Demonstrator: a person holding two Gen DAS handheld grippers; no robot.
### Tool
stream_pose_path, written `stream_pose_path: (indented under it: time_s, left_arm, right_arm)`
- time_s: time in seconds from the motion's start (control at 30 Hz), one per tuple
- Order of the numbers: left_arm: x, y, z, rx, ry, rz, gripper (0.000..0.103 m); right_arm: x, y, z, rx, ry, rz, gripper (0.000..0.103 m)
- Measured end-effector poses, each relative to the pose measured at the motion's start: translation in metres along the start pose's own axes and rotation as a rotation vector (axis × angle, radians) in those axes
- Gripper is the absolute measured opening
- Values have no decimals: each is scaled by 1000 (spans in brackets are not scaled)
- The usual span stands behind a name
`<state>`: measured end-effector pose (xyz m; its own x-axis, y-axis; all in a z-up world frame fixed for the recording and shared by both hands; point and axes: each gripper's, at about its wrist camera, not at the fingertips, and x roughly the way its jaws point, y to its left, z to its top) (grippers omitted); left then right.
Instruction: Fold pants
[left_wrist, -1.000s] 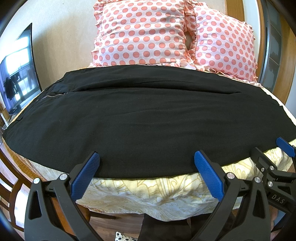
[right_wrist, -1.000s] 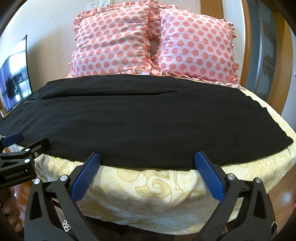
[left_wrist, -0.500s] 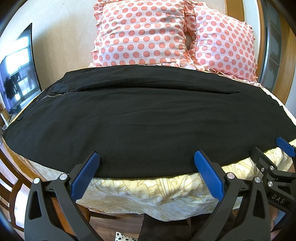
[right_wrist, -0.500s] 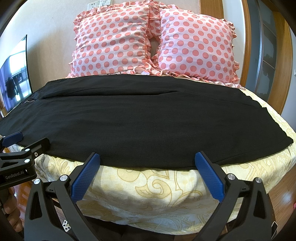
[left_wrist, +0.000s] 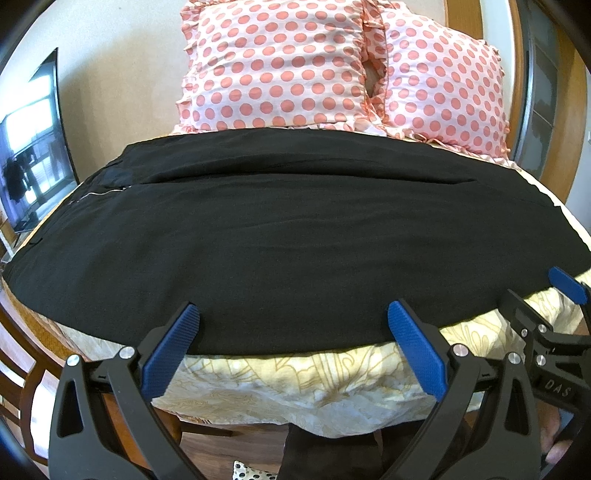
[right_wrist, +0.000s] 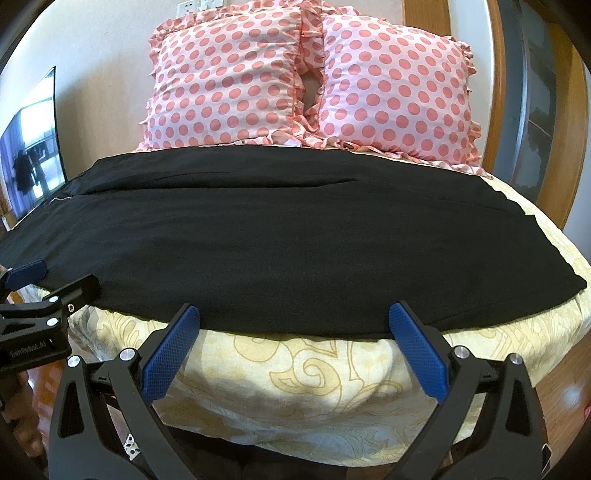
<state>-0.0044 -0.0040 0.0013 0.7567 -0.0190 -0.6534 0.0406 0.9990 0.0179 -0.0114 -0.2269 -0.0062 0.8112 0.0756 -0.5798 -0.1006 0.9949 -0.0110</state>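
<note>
Black pants (left_wrist: 288, 240) lie flat across the bed (left_wrist: 295, 380), below 2 dotted pillows (right_wrist: 306, 81). Left gripper (left_wrist: 291, 325) & right gripper (right_wrist: 293, 325) both wide, empty. Only right view shows hem end (right_wrist: 569, 284).

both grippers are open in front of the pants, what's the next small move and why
Probably ease the left gripper and right gripper forward onto the near edge of the black pants and close. Both are open and empty, and the pants lie flat, unfolded.

Both wrist cameras sit low and close at the bed's (left_wrist: 303, 384) 6 o'clock edge, facing 12 o'clock. They share the pants (left_wrist: 295, 240) and pillows (right_wrist: 310, 85).
</note>
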Motion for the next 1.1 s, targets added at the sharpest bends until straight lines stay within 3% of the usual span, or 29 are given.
stream_pose_path:
  time_s: [0.13,0.27,0.4,0.53,0.57,0.6,0.7,0.83,1.0,1.1]
  left_arm:
    - [-3,9,14,9,31,-21,101]
    - [-14,16,30,4,-49,2,101]
    - [-15,17,48,-11,-94,-31,101]
    - [-9,17,61,-16,-99,-79,101]
    - [-8,17,63,-19,-99,-89,101]
    - [-5,20,68,-27,-100,-104,101]
    - [-2,27,74,-58,-108,-119,101]
    - [12,32,84,-81,-107,-123,101]
    - [24,26,90,-45,-114,-140,101]
    - [29,21,93,-26,-112,-147,101]
  right_arm:
    - [-15,-24,29,6,-67,-20,102]
    - [-20,-80,81,96,-126,-56,102]
    - [21,-146,135,224,-43,-129,102]
    - [77,-219,181,377,32,-274,102]
    - [95,-235,192,403,57,-305,96]
    - [113,-250,201,418,83,-336,85]
    - [165,-285,216,489,176,-413,65]
    - [224,-322,215,621,303,-462,59]
    - [265,-333,209,685,361,-475,55]
    - [272,-331,208,635,352,-518,52]
